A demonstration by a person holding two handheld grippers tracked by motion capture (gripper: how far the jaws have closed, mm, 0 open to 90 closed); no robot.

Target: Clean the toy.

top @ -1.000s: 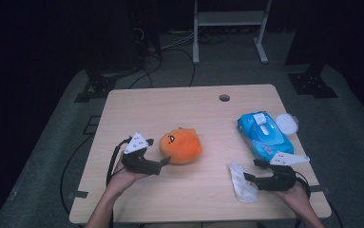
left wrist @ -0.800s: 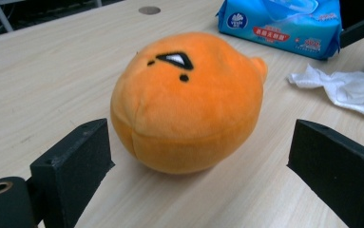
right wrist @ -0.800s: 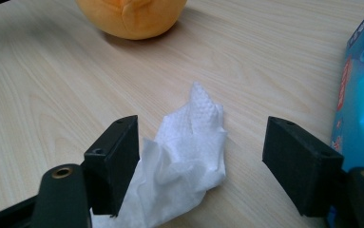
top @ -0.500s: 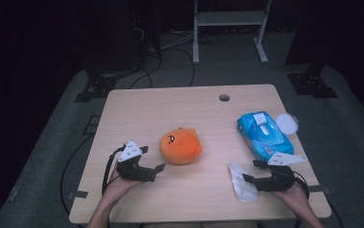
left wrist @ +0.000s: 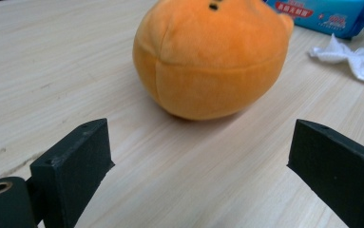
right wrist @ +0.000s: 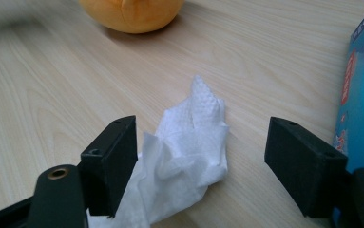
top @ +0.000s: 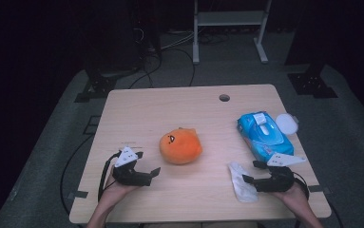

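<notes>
I hold the right gripper (top: 247,172) with jaws wide apart straddling the crumpled white wet wipe (right wrist: 184,156) lying on the wooden table (top: 170,109) — ready to pinch it — while the left gripper (top: 148,166), jaws apart and empty, faces the round orange plush toy (left wrist: 213,61) nearby.

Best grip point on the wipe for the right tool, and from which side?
Probably the bunched ridge in the middle of the wipe, where it stands off the table. Come from the near end, right tool low: its open jaws already straddle that crumple, and the edges lie too flat to pinch.
</notes>
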